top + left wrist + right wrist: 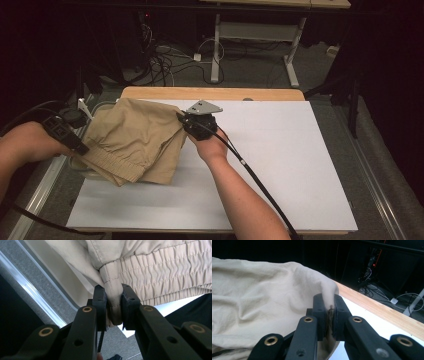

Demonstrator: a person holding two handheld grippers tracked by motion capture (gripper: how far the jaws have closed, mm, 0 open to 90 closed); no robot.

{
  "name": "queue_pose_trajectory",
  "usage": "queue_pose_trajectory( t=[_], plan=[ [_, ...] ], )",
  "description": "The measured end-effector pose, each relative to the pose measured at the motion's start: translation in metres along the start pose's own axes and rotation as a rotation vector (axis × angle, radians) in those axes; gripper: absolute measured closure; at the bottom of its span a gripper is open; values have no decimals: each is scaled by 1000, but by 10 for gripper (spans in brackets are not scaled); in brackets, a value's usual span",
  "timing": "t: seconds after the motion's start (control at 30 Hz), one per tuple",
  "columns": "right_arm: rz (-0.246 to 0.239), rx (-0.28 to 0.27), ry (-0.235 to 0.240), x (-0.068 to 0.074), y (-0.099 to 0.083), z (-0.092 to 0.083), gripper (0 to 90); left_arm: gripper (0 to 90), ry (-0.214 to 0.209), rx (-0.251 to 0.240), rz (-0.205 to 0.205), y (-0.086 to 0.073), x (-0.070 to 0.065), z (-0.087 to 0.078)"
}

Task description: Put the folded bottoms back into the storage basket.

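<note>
Tan woven shorts with an elastic waistband (132,140) were pinched at the white desk's (280,165) left edge, waistband by the left gripper (113,305), far hem by the right gripper (329,312), seemingly for spreading.

Shorts (132,140) on table (280,165) left part, overhanging left edge.

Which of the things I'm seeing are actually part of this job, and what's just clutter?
In the job:
tan shorts
left gripper, shut on the waistband
right gripper, shut on a fabric edge
white board

Lying about:
floor cables
far table's legs
</note>
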State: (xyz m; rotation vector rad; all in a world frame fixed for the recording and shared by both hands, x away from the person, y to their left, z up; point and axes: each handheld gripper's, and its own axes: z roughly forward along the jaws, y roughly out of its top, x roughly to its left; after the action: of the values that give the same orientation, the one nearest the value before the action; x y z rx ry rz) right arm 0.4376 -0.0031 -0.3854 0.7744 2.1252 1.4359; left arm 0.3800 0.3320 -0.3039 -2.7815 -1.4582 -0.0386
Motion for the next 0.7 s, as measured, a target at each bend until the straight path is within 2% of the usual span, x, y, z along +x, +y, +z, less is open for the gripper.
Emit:
queue_pose_trajectory(
  t=[0.23,0.43,0.7],
  plan=[
    [6,0,3,0,1,1,848,750,5,0,-1,0,1,0],
    [-1,-10,13,3,9,5,848,750,14,-13,-21,-7,5,-6],
    [-10,-27,39,11,26,26,848,750,28,-26,-73,-24,19,-6]
  ],
)
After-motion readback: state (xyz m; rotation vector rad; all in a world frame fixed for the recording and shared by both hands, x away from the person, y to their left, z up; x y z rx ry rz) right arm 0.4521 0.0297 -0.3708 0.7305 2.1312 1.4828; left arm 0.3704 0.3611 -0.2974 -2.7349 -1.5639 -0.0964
